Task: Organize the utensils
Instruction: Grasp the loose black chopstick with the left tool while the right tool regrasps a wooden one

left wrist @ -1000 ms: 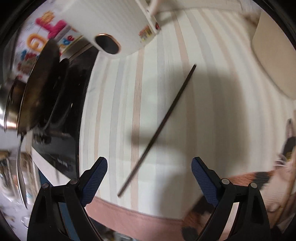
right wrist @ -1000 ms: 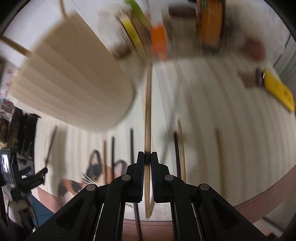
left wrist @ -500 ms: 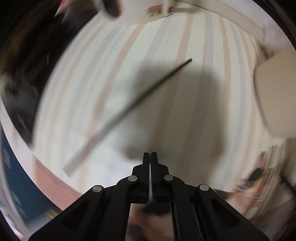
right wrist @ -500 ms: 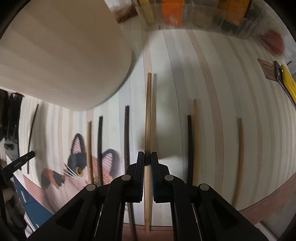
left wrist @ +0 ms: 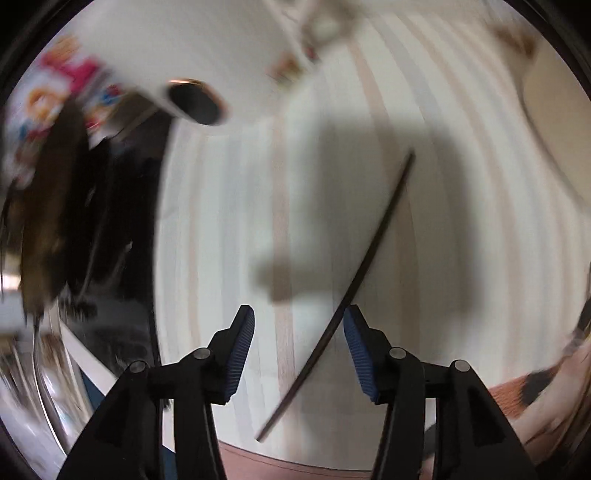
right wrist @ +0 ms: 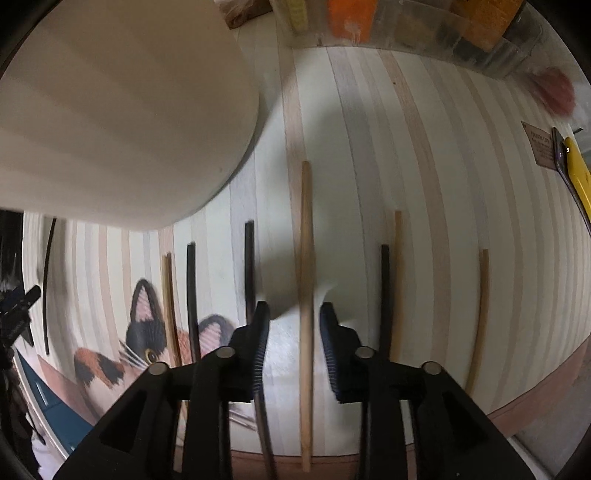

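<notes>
A single black chopstick (left wrist: pixel 364 273) lies slanted on the striped mat (left wrist: pixel 229 221). My left gripper (left wrist: pixel 299 332) is open above its lower part, with the stick near the right finger. In the right wrist view, several wooden and black chopsticks lie in a row on the mat. My right gripper (right wrist: pixel 291 332) is open around a light wooden chopstick (right wrist: pixel 306 280) that lies flat between the fingers. The lone black chopstick (right wrist: pixel 47 280) shows far left there too.
A large beige lampshade-like object (right wrist: pixel 122 110) hangs over the mat at upper left. A white appliance (left wrist: pixel 177 48) and a dark pan (left wrist: pixel 48 206) stand at the left. A clear container of packets (right wrist: pixel 406 26) lines the back. A yellow tool (right wrist: pixel 578 170) lies right.
My right gripper has opened and let go of the light wooden chopstick, which now lies on the mat. My left gripper, shut half a second ago, has opened over the black chopstick.
</notes>
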A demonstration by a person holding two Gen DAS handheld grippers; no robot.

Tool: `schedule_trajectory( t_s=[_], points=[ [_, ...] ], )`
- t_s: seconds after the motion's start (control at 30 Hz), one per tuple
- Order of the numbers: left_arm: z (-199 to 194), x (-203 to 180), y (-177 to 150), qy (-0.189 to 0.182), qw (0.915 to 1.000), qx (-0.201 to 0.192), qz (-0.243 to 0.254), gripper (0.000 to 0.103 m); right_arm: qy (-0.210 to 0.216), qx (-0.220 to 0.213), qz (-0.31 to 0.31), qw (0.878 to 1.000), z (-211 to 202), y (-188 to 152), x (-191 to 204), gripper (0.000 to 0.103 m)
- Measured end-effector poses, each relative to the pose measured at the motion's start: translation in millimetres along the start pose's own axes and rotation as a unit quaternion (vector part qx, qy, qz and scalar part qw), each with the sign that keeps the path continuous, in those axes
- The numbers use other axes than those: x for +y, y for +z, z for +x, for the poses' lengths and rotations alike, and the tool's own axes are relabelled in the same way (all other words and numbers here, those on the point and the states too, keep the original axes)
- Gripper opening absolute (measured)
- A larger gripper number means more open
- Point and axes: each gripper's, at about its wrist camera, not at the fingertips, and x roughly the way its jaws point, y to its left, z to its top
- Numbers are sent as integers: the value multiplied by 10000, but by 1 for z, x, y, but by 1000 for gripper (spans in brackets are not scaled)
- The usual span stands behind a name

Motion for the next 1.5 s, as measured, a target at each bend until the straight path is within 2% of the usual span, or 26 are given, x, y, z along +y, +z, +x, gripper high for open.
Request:
schedule_trajectory(
  t_s=[0.03,0.07,0.13,0.17,0.23,0.27,0.33,0.37,0.4,0.5,0.57,0.6,0.63,0.7,0.77,0.87,0.9,0.97,1.0,1.13,1.2,1.27,1.37,1.47,1.5],
  points=[
    [-2,-2,2,33,9999,-141,80,49,-37,-9,13,10000,0,2,2,33],
    [-2,-4,4,14,9998,-93,200,44,-85,-13,13,10000,1,4,4,33],
    [-2,-4,3,-258,9996,11,150,9,-111,-19,89,9999,0,5,5,33],
    [-2,-4,1,-341,9994,68,-7,4,-104,-17,129,9999,-1,7,5,33],
    [-7,-3,-4,-363,9989,63,-275,3,-70,-18,207,9998,-1,8,4,33],
    [-9,-1,-8,-532,9969,99,-580,3,-57,-29,233,9997,-2,8,2,31],
    [-12,2,-16,-990,9888,203,-1096,3,-156,-60,238,9996,-3,4,-2,19],
    [-14,4,-23,-1324,9799,297,-1466,3,-176,-56,240,9995,-3,4,-4,13],
    [-15,4,-30,-1480,9741,326,-1676,3,-142,-30,231,9996,-3,11,-2,7],
    [-20,-2,-52,-2016,9524,475,-2236,3,30,119,199,9997,-3,11,-6,7],
    [-23,-10,-59,-2334,9420,578,-2340,3,59,191,96,9998,-3,12,-9,7],
    [-26,-17,-61,-2421,9429,587,-2210,4,102,263,1,9996,-3,12,-8,7],
    [-29,-23,-61,-2376,9473,578,-2068,7,160,314,-45,9994,-3,13,-8,7],
    [-35,-33,-57,-2174,9619,484,-1586,8,242,322,-41,9992,-7,17,-10,7],
    [-43,-45,-52,-1877,9760,369,-1044,8,329,257,-36,9991,-12,21,-11,8],
    [-55,-62,-42,-1493,9880,156,-356,13,320,170,-46,9993,-18,22,-10,11],
    [-57,-69,-39,-1221,9925,91,-54,17,218,144,-69,9996,-18,26,-8,11],
    [-62,-84,-36,-756,9969,28,232,17,158,159,-57,9997,-14,30,-6,11],
    [-64,-90,-32,-635,9972,-8,389,18,137,133,-43,9998,-14,32,-7,12],
    [-66,-107,-23,-458,9962,-62,732,22,23,80,-57,9999,-17,35,-9,13],
    [-66,-105,-17,-584,9965,-62,597,15,10,88,-43,10000,-12,25,-6,13],
    [-66,-103,-9,-700,9969,-41,344,3,4,101,-63,9999,-12,26,-6,13],
    [-65,-81,-14,-1124,9931,74,-332,2,50,82,19,10000,-16,24,-5,7],
    [-64,-55,-24,-1675,9778,217,-1240,1,227,143,153,9995,-16,23,-19,7],
    [-64,-45,-30,-1911,9678,272,-1614,1,270,170,165,9994,-12,22,-21,7]
  ],
)
